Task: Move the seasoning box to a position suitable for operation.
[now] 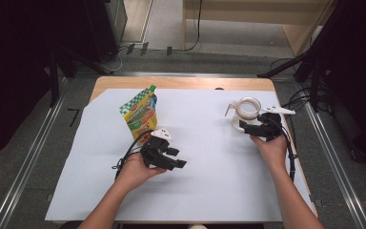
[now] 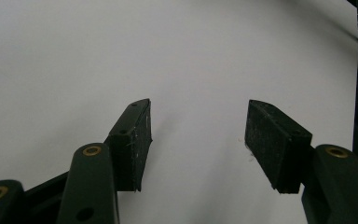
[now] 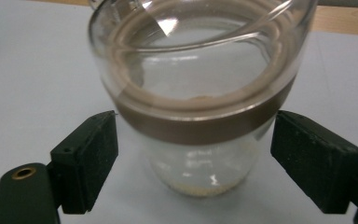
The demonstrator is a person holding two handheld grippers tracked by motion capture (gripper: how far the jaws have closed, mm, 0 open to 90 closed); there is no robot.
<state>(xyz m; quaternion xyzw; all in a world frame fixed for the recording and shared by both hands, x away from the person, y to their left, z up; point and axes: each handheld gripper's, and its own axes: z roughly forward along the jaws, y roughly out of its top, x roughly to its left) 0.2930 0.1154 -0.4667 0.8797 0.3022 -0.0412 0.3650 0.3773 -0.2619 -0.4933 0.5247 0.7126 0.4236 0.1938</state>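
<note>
Your glass jar stands upright on the white sheet, near its far right corner and close to the table's right edge. Your right gripper straddles it, jaws spread, pads just beside the glass, not pressing. Your left gripper hovers open and empty over bare sheet, with the colourful pouch standing just behind it.

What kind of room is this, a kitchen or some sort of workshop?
Probably a lab or recording room, not a kitchen: a person holds cabled tongs at a paper-covered table, with cables along the floor.
</note>
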